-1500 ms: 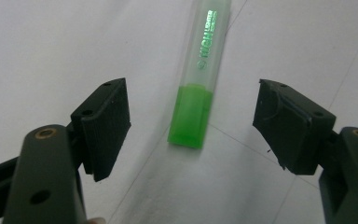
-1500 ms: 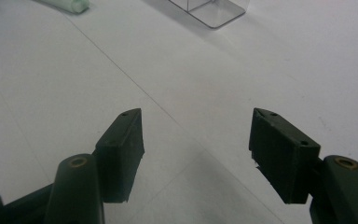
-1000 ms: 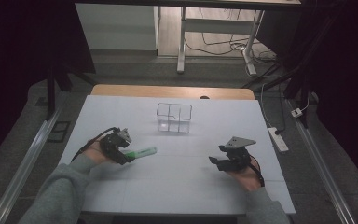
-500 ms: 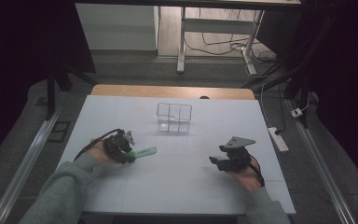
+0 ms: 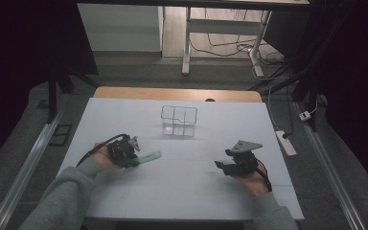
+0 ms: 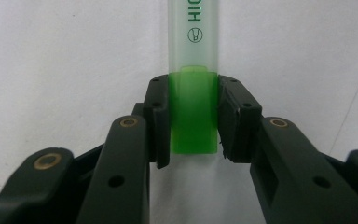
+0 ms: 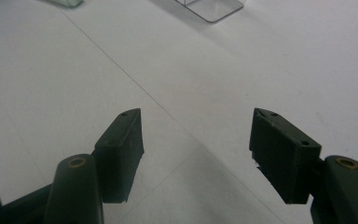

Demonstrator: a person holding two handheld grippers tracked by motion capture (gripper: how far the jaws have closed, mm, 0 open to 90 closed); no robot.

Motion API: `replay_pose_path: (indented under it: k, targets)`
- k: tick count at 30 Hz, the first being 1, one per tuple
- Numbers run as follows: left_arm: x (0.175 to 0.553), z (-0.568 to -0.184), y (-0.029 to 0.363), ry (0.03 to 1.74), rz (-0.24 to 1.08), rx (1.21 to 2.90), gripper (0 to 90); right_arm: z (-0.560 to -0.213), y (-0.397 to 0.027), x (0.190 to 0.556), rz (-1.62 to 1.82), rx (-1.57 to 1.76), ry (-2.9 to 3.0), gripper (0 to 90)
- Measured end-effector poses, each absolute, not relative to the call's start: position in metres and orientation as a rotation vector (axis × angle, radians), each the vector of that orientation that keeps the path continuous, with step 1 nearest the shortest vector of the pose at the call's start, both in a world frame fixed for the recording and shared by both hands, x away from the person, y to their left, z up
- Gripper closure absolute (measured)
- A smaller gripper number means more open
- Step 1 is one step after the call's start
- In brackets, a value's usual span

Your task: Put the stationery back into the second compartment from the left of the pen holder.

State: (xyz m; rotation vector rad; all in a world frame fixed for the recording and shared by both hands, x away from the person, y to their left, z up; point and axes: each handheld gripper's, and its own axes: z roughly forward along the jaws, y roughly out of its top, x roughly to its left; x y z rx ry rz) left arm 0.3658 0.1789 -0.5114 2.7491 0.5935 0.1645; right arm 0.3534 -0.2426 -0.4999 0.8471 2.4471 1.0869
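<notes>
A green highlighter with a frosted cap lies on the white table at the left. My left gripper has just been closing, and its pads now press on both sides of the pen's green end. My right gripper rests low over the table at the right, jaws wide apart with nothing between them. The highlighter's tip peeks in at the top left of the right gripper view.
A clear plastic organiser with compartments stands at the middle of the table, towards the back; its base corner appears in the right gripper view. A power strip lies on the floor beside the table's right edge.
The left gripper's jaws have closed onto the green end of the highlighter. Neither hand has shifted, and the right gripper is unchanged.
</notes>
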Motion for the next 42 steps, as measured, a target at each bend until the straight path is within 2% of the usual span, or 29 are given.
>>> replay_pose_path:
  k: [2, 8, 15, 24, 42]
  targets:
    - [0.366, -0.51, 0.18, 0.615, 0.199, 2.742, 66.8, -0.5, -0.243, 0.353, 1.088, 0.849, 2.443, 35.3]
    - [0.367, -0.503, 0.189, 0.645, 0.194, 2.681, 66.7, -0.498, -0.245, 0.353, 1.09, 0.852, 2.431, 35.3]
    - [0.355, -0.491, 0.194, 0.62, 0.216, 2.613, 66.7, -0.498, -0.244, 0.353, 1.096, 0.844, 2.428, 35.2]
    - [0.341, -0.491, 0.18, 0.546, 0.238, 2.594, 66.7, -0.497, -0.242, 0.352, 1.098, 0.833, 2.427, 35.2]
    - [0.334, -0.491, 0.144, 0.5, 0.258, 2.562, 66.7, -0.496, -0.233, 0.35, 1.096, 0.79, 2.458, 33.6]
